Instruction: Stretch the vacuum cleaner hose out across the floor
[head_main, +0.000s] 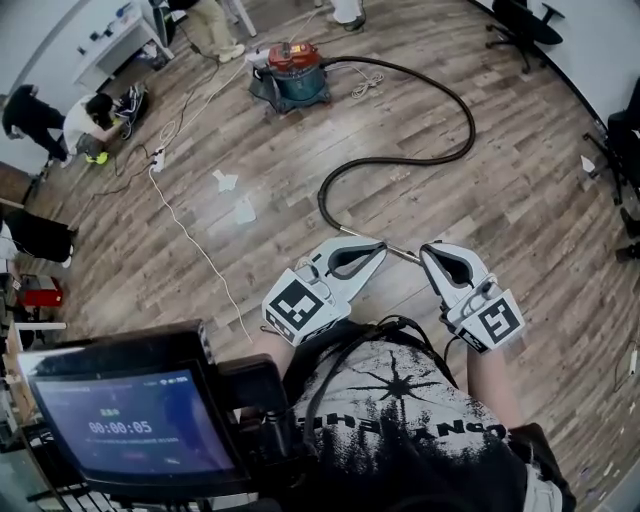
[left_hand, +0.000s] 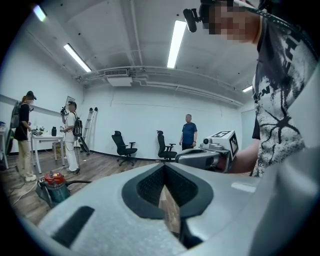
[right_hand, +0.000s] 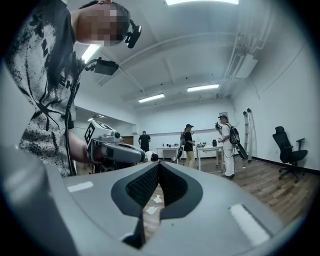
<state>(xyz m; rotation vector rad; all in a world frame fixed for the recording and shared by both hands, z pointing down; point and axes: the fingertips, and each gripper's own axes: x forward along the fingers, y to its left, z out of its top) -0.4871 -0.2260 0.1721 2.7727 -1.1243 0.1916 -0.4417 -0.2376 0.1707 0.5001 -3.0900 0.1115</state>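
Note:
The vacuum cleaner (head_main: 293, 72), red on top with a teal body, stands on the wood floor far ahead. Its black hose (head_main: 468, 125) loops right, then curls back toward me. It ends in a metal wand (head_main: 403, 254) lying on the floor between my two grippers. My left gripper (head_main: 378, 246) is shut and empty, just left of the wand. My right gripper (head_main: 427, 250) is shut and empty, just right of it. In the left gripper view the closed jaws (left_hand: 164, 167) point across the room, with the vacuum cleaner (left_hand: 54, 186) low at the left. The right gripper view shows closed jaws (right_hand: 157, 165).
A white cable (head_main: 190, 240) snakes over the floor at the left, with paper scraps (head_main: 235, 195) beside it. Office chairs (head_main: 520, 25) stand at the far right. People work near a desk (head_main: 115, 45) at the far left. A monitor (head_main: 130, 420) sits close at my lower left.

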